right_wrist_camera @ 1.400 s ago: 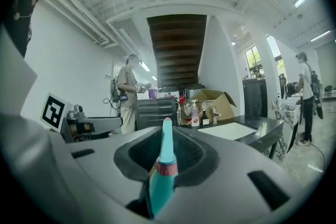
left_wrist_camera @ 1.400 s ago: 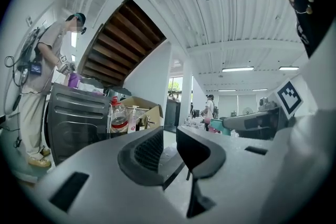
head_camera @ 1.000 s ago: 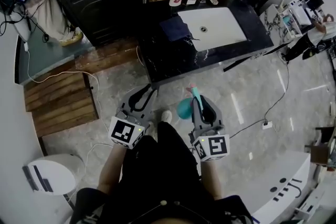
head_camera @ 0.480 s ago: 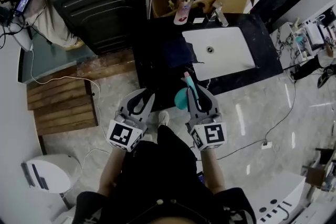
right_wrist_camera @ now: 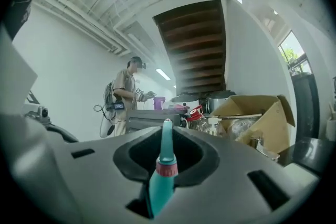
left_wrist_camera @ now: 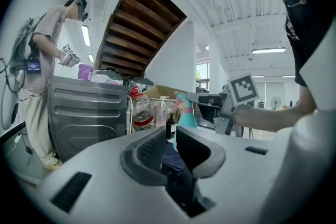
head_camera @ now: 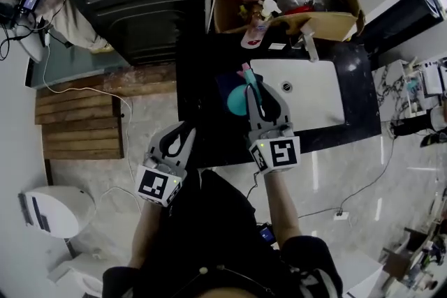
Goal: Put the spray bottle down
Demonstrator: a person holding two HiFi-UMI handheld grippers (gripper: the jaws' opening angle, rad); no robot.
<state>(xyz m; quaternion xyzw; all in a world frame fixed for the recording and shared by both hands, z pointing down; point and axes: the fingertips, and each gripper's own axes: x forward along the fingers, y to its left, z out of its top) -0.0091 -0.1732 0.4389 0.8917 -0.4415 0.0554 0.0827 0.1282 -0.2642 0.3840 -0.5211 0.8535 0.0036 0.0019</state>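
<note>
The teal spray bottle (head_camera: 236, 100) with a pink nozzle tip hangs over the black counter (head_camera: 202, 130), just left of the white sink (head_camera: 307, 98). My right gripper (head_camera: 257, 95) is shut on its neck. In the right gripper view the bottle (right_wrist_camera: 164, 165) stands upright between the jaws of the right gripper (right_wrist_camera: 167, 152). My left gripper (head_camera: 187, 128) is at the counter's near edge. In its own view the left gripper (left_wrist_camera: 170, 147) has its jaws a narrow slit apart with nothing between them, and the bottle (left_wrist_camera: 186, 115) shows beyond.
A dark blue cloth (head_camera: 222, 84) lies on the counter beside the bottle. Behind the sink are a faucet (head_camera: 307, 45), a pump bottle (head_camera: 257, 28) and a cardboard box (head_camera: 335, 17) of clutter. A black cabinet (head_camera: 140, 3) stands at the left. Another person (left_wrist_camera: 37, 71) stands beyond it.
Both grippers have moved forward from above the floor to the counter. The right one has carried the spray bottle over the countertop beside the sink, and its grip has not altered.
</note>
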